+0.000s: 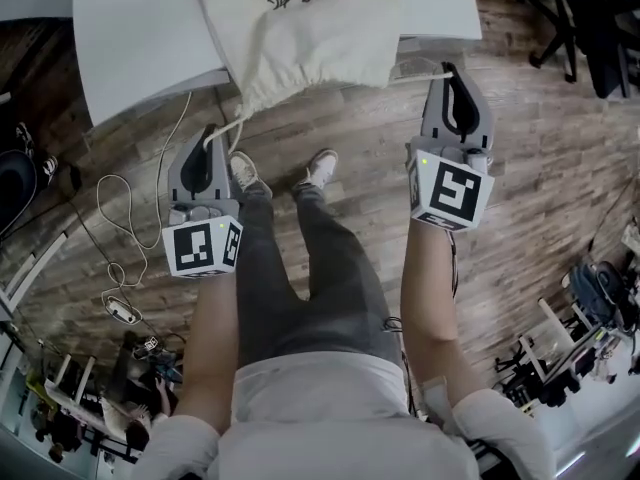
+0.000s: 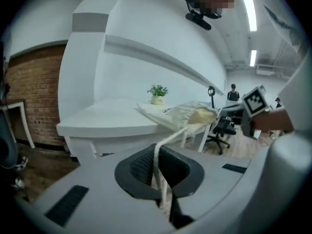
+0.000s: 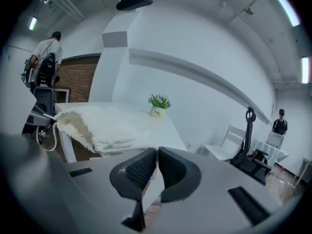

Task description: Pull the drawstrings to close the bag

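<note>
We read left gripper (image 1: 207,153) jaws clamped on left cord (image 2: 157,162); cord runs straight up to bag mouth. We read right gripper (image 1: 455,83) jaws pressed together on right cord (image 1: 415,69), pale strip between pads. Bag (image 1: 300,38) lies on table (image 1: 140,38), gathered mouth overhanging near edge, between both grippers. Beyond bag: plant (image 2: 157,94) on table.
</note>
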### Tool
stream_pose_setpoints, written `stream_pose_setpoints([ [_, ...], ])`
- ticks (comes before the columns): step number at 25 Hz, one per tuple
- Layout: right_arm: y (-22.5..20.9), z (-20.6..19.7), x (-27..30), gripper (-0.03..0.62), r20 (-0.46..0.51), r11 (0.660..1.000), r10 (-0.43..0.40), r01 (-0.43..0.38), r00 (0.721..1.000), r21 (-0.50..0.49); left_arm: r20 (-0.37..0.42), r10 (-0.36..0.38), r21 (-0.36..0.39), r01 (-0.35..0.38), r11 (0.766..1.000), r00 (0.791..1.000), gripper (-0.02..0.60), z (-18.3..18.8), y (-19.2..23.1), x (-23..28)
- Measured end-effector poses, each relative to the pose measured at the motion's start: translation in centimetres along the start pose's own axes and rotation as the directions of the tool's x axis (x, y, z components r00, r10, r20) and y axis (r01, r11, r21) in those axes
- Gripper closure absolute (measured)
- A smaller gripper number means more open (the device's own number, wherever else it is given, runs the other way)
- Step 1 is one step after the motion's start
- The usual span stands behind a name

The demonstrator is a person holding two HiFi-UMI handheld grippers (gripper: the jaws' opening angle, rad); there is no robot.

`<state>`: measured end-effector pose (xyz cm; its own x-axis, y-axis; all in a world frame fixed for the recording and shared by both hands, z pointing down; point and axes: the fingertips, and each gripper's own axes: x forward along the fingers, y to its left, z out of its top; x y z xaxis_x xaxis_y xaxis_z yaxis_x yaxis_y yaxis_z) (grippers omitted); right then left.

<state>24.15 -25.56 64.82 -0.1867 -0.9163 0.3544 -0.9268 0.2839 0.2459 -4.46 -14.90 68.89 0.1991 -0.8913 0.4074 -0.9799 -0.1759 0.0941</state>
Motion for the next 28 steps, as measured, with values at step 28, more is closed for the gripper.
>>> stream_pose_setpoints([
  [28,-6.1,11.1,-5.5,0.549,0.004,0.986,-0.101,0.101,0.995,-0.130,0.091,0.324,0.064,-0.330,0.942,0.942,0.565,13.9,12.7,-8.8],
])
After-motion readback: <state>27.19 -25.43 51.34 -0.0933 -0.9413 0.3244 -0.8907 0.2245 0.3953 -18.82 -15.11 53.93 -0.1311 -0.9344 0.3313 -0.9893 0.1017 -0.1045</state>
